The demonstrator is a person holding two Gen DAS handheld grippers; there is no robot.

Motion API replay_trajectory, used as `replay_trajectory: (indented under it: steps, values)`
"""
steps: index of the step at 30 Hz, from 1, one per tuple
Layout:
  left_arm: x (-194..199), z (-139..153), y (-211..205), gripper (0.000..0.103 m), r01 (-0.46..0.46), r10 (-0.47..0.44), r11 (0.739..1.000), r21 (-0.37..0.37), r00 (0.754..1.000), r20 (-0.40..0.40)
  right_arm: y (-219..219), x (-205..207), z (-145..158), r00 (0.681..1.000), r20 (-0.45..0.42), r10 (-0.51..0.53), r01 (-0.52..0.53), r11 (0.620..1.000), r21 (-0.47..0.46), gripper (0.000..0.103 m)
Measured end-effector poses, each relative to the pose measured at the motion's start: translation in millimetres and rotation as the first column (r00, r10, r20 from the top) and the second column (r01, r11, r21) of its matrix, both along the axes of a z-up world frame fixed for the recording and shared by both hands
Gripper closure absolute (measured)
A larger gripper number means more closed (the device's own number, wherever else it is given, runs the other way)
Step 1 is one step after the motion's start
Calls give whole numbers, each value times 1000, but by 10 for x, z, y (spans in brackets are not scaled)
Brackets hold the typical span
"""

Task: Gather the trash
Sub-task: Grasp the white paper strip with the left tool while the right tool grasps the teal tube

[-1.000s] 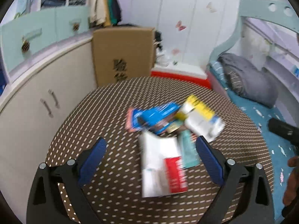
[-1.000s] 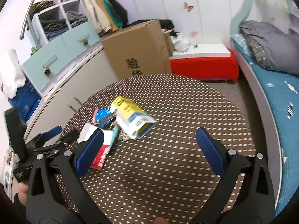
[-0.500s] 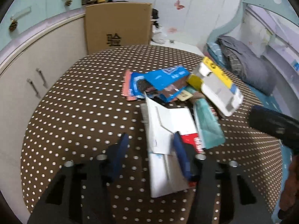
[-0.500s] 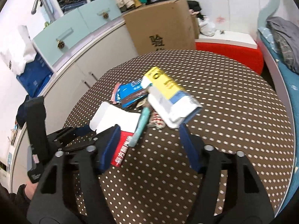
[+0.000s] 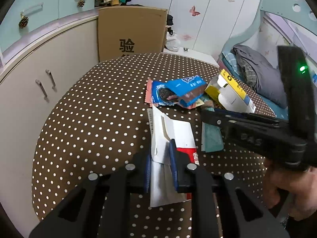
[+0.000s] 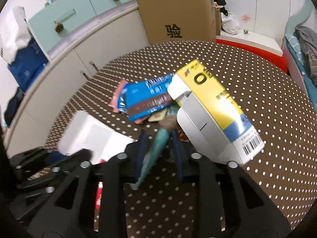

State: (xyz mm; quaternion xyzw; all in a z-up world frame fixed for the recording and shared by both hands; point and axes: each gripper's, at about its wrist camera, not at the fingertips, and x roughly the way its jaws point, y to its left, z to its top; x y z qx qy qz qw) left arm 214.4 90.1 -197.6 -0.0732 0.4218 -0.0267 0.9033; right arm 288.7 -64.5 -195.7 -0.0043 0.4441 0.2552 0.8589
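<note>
A pile of trash lies on the brown dotted round table (image 5: 99, 119). It holds a flattened white-and-red carton (image 5: 172, 130), a blue biscuit wrapper (image 5: 178, 91), a yellow-and-white box (image 5: 229, 93) and a teal wrapper (image 5: 212, 140). My left gripper (image 5: 160, 158) is closing, and its blue pads pinch the near white flap of the carton. My right gripper (image 6: 158, 150) is closing too. The teal wrapper (image 6: 156, 148) slants between its fingers with a dark gap on the right side. The yellow box (image 6: 210, 115) leans over its right finger. From the left wrist view, the right gripper (image 5: 206, 115) reaches in from the right.
A tall cardboard box (image 5: 130, 33) stands behind the table, with beige cabinets (image 5: 49, 63) on the left. A bed with grey bedding (image 5: 257, 73) is on the right, and a red-and-white bench (image 6: 249, 41) is at the back. A person's hand (image 5: 287, 194) holds the right gripper.
Both grippers came down toward the pile and their jaws narrowed from wide open. The left closed onto the white carton. The right swung left over the teal wrapper.
</note>
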Motion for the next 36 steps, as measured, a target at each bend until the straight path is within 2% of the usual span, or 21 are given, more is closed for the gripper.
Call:
replay_trajectory:
  steps: [3, 8, 12, 16, 31, 32, 35, 36]
  values:
    - [-30, 3, 1, 86, -2, 2, 1000, -5, 1000, -1, -4, -55, 3, 1000, 20, 7, -7, 1000, -16, 86]
    - [7, 51, -56, 88, 3, -3, 1000, -12, 1000, 5, -172, -249, 24, 1000, -2, 6, -6, 1000, 28, 91]
    - [-13, 79, -80, 90, 5, -5, 1000, -8, 1000, 13, -306, -496, 41, 1000, -22, 15, -14, 998, 54, 91]
    - [-55, 75, -117, 90, 4, -4, 1000, -1, 1000, 13, -362, -658, 26, 999, -38, 39, -37, 998, 43, 89]
    - [-189, 223, -91, 95, -13, 12, 1000, 14, 999, 41, -154, -415, 7, 999, -46, 15, -14, 999, 34, 83]
    - [-192, 219, -93, 95, -13, 12, 1000, 15, 999, 41, -146, -402, 8, 999, -49, 11, -9, 999, 35, 80]
    - [-193, 218, -101, 94, -9, 9, 1000, 13, 999, 45, -135, -380, 43, 999, -37, 1, 1, 999, 36, 53]
    - [-184, 212, -105, 93, -10, 9, 1000, 14, 999, 44, -122, -370, 53, 1000, -23, -3, 4, 1000, 25, 53]
